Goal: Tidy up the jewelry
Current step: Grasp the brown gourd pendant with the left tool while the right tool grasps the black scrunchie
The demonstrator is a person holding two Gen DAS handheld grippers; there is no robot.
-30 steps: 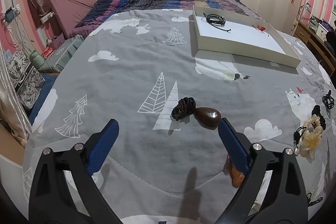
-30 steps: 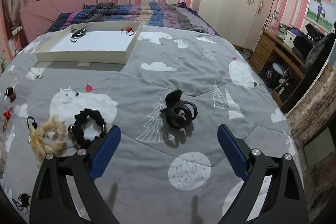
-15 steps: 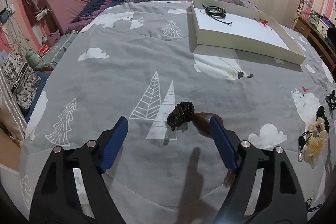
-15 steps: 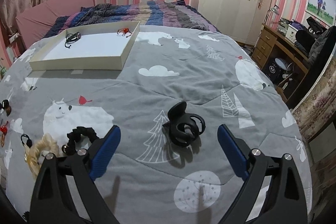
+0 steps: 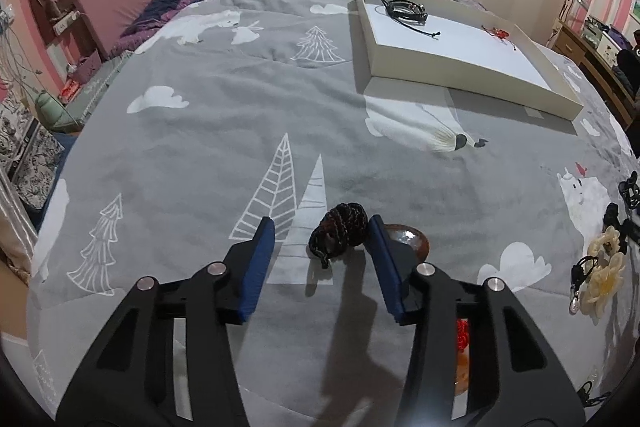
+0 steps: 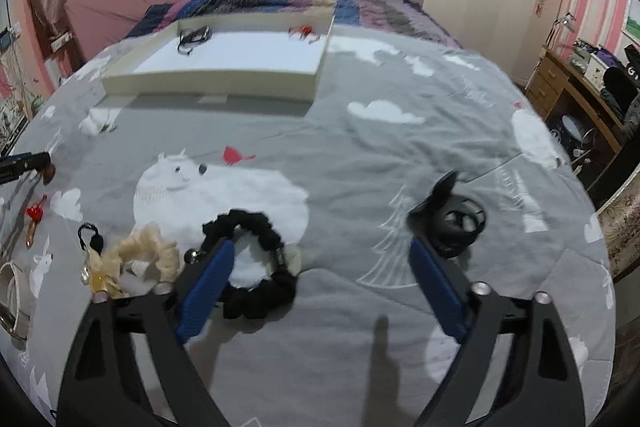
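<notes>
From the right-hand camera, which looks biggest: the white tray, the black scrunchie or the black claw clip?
1. white tray, though farthest away.
2. black scrunchie, near the camera.
3. black claw clip, slightly blurred.

The left gripper (image 5: 320, 233) is a black plastic tool with two long arms. Each arm has a triangular cut-out near its base and a narrow slot beside it. Two round silver screw heads sit on the upper side of each arm, one behind the other. On the inner side of each arm there is a flat, dark blue pad (image 5: 256, 269) with a fine ribbed surface and rounded ends. The right gripper (image 6: 318, 263) has the same build: black arms with triangular openings, two silver screws on each arm, and blue ribbed pads (image 6: 206, 291) on the jaws. No cable, marking or sleeve is visible.
</notes>
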